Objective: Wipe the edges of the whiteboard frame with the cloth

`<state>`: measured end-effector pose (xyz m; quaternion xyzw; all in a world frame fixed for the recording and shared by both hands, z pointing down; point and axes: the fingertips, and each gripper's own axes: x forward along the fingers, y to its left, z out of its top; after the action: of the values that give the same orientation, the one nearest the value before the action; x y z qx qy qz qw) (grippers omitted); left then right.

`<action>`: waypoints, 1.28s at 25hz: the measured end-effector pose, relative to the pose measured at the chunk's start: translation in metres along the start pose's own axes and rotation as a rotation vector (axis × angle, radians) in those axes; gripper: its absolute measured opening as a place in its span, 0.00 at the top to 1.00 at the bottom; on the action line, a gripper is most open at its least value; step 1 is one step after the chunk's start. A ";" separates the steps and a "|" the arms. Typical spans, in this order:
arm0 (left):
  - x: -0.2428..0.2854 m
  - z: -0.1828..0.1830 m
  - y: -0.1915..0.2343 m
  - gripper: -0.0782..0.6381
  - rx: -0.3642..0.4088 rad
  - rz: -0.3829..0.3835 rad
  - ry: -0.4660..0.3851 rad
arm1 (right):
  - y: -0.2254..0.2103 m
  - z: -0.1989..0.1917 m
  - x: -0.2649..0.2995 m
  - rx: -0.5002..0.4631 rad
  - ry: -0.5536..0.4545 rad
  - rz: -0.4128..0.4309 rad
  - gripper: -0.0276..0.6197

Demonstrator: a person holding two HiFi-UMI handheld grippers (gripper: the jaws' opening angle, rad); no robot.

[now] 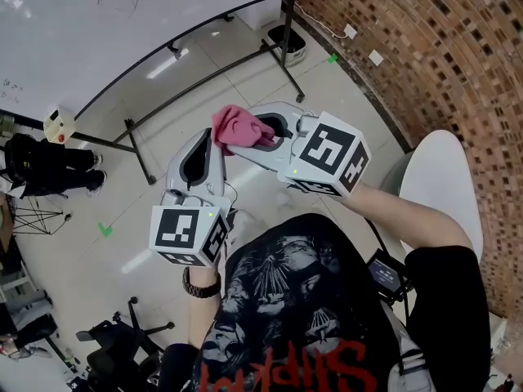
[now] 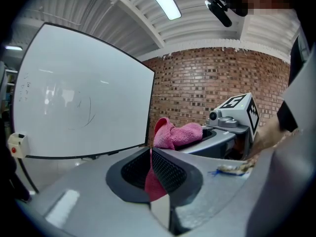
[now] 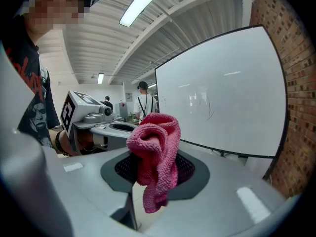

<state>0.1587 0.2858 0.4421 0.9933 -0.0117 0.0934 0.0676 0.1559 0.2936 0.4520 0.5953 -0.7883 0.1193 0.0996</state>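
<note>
While right gripper [image 3: 150, 171] pinches, cloth [image 3: 154, 141] bunched between jaws, tail hanging.

- A brick wall [image 1: 425, 47] curves along your right side, with a white socket [image 1: 375, 57] on it.
- A white chair [image 1: 437, 186] stands on your right, near that wall.
- A green tape mark [image 1: 105, 229] sticks to the tiled floor [image 1: 245, 64].
- A black office chair [image 1: 122, 345] sits at your lower left.
- A strip light [image 2: 163, 0] glows overhead.

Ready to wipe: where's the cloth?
Head view centre: the pink cloth bunches in the fingers of the right gripper, a tail caught in the left gripper, whiteboard beyond.
</note>
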 end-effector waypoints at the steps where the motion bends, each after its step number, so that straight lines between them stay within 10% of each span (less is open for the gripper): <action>1: 0.000 0.000 0.001 0.89 0.003 -0.003 0.006 | 0.000 0.000 0.001 0.003 -0.001 0.003 0.76; 20: -0.007 -0.004 0.020 0.88 0.041 0.107 0.008 | -0.005 0.004 0.018 0.007 -0.062 0.047 0.76; 32: -0.023 -0.049 0.043 0.88 -0.075 0.154 0.109 | -0.004 0.011 0.051 0.004 -0.097 0.115 0.77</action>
<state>0.1256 0.2502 0.4910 0.9796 -0.0876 0.1518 0.0981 0.1457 0.2421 0.4569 0.5545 -0.8248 0.0974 0.0531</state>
